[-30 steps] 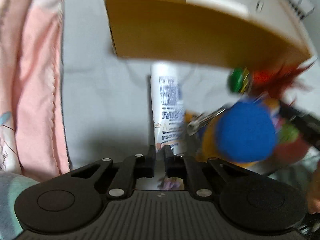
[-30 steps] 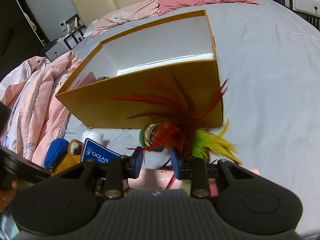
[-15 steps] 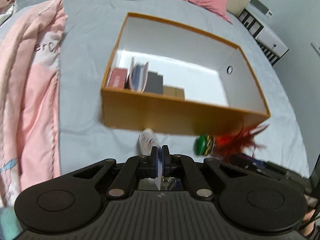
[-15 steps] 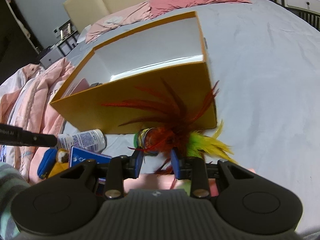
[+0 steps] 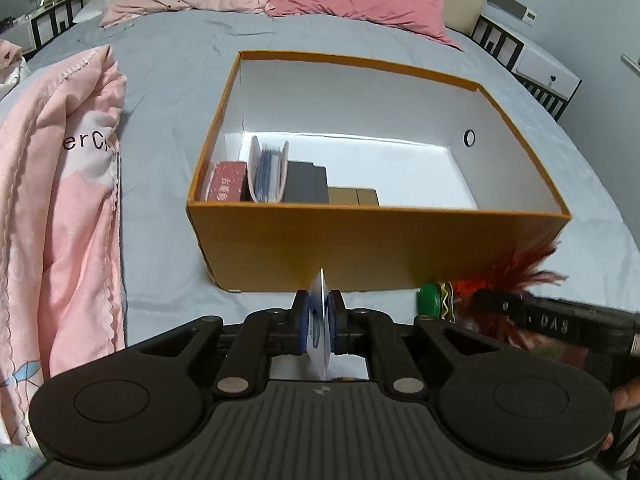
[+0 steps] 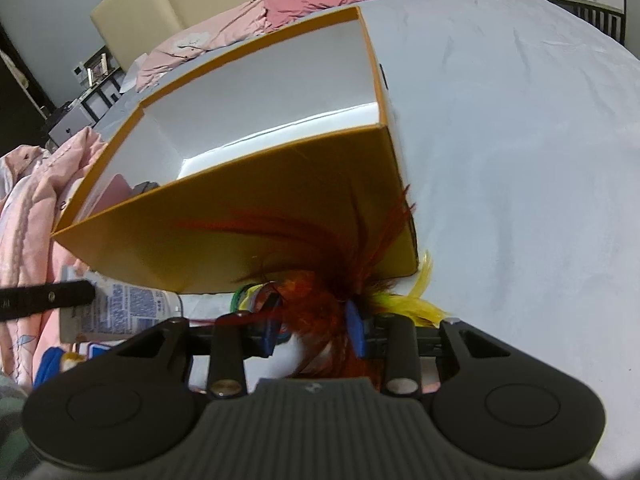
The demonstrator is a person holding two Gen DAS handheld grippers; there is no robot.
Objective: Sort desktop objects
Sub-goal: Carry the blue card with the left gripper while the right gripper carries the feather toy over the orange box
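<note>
Card (image 5: 320, 320) stands on edge between the pads of the left gripper (image 5: 319, 322), pinched thin, its flat face running straight toward the orange box (image 5: 380, 248), whose near wall lies just ahead. The box's left end already holds small cartons. To the right of the box's near corner, the right gripper (image 6: 314, 330) has just been opening, jaws half apart around the red feather toy (image 6: 320, 304).

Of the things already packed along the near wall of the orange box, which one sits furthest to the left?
The dark red box, tucked in the left near corner of the orange box. To its right come the fanned booklet, the black box and the tan box.
</note>
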